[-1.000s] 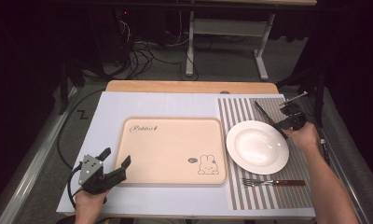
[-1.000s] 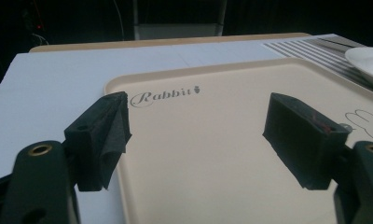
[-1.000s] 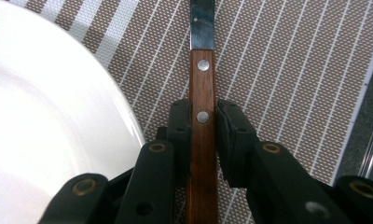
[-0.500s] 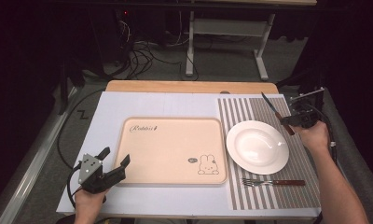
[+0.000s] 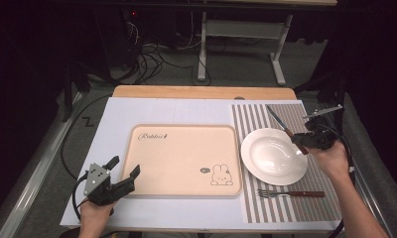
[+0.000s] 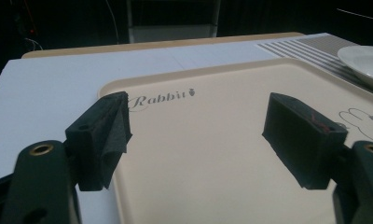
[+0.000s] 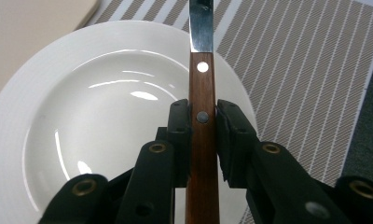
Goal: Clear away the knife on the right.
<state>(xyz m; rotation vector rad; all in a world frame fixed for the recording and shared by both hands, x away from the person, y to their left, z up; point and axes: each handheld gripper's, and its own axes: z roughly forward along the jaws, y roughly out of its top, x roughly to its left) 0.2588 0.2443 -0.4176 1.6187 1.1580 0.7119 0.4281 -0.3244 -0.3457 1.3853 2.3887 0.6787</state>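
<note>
My right gripper is shut on the wooden handle of a knife, lifted above the right rim of the white plate; the blade points toward the far left. A fork with a wooden handle lies on the striped placemat in front of the plate. At the near left corner of the beige tray my left gripper is open, its jaws straddling the tray's edge with nothing between them.
The tray and placemat lie on a white board over a wooden table. Beyond the table are a desk frame and cables on the floor. A cable trails from the left gripper off the left edge.
My right gripper has risen from the placemat with the knife and drifted toward the near side, over the plate's right rim. The left gripper has stayed in place.
</note>
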